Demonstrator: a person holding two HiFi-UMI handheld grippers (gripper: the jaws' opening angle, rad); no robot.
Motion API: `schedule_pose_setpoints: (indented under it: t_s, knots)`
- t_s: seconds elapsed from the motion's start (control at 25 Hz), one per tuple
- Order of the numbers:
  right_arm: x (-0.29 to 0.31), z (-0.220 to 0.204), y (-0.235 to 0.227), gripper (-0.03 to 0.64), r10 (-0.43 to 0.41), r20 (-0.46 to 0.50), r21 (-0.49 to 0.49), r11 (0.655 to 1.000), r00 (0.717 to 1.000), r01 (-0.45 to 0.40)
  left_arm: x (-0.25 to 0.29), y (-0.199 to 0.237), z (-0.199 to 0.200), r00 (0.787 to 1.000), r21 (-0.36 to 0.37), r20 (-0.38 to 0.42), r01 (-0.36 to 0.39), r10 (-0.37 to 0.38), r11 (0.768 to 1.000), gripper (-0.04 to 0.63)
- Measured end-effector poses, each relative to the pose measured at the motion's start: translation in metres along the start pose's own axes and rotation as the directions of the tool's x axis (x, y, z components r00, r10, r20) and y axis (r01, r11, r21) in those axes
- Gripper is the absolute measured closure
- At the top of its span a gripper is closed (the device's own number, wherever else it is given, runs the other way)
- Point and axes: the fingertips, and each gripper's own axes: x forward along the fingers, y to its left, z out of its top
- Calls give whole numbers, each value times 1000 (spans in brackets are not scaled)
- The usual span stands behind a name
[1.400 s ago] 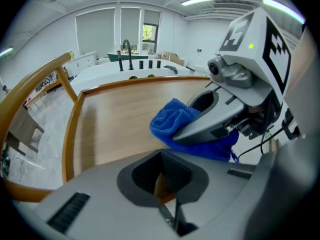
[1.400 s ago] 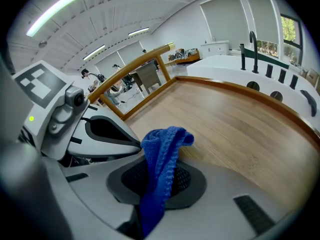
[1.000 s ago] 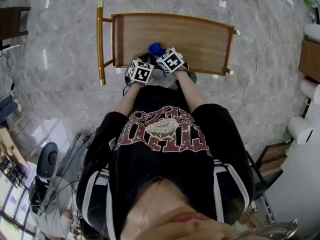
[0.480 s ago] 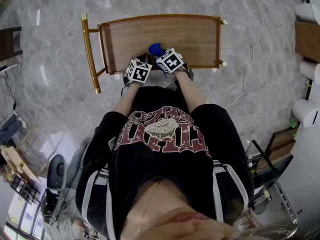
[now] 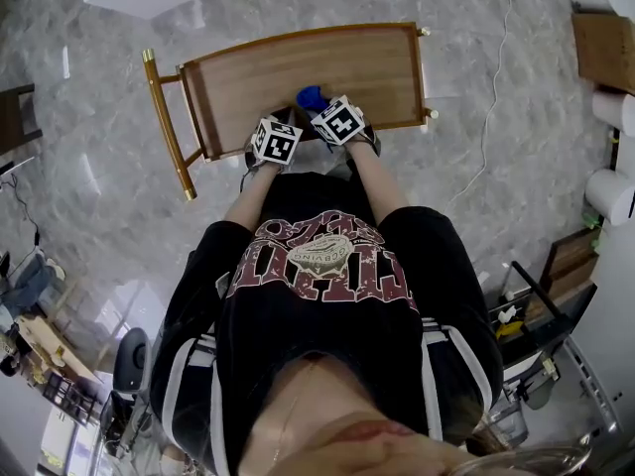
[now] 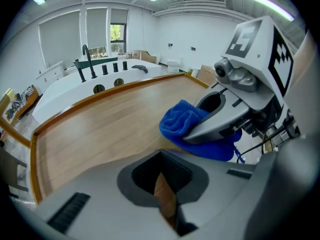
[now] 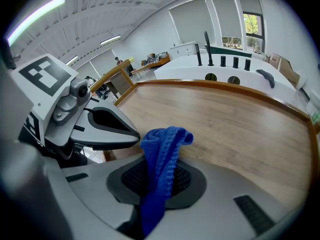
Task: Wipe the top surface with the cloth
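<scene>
Overhead head view, gripper views skim tabletop (image 5: pixel 327 67)

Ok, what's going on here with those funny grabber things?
A person stands at a wooden top with a gripper in each hand. The right gripper is shut on a blue cloth and holds it by the near edge of the top, ready for wiping. The left gripper sits close beside it, jaws together, with nothing in them.
</scene>
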Motion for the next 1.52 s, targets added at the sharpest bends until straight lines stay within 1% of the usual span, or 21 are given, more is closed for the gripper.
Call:
schedule_pose_setpoints:
  t_s: [0.24, 0.48, 0.8, 1.0, 1.16, 1.32, 1.52]
  knots:
    - [-6, -5, -8, 552, -23, -2, 18, 1000, 1000, 23, 5, -8, 9, 1000, 32, -1, 21, -21, 999, 546]
    - [-17, -12, -23, 552, -52, 2, 57, 997, 999, 52, 12, -20, 21, 999, 68, -5, 46, -45, 997, 546]
    - [-37, -25, -43, 552, -107, -2, 100, 989, 994, 107, 19, -41, 36, 997, 121, -5, 80, -79, 989, 546]
    - [-42, -32, -53, 552, -129, -9, 105, 986, 992, 129, 27, -53, 42, 995, 143, -13, 103, -103, 984, 546]
    - [-48, -38, -60, 552, -132, -12, 124, 983, 991, 133, 30, -61, 46, 993, 155, -15, 118, -118, 981, 546]
    - [-55, -41, -71, 552, -154, -21, 142, 978, 988, 155, 33, -63, 52, 992, 157, -15, 126, -125, 979, 546]
    - [-68, -49, -86, 552, -181, -13, 195, 964, 983, 180, 40, -70, 59, 989, 162, -22, 145, -144, 976, 546]
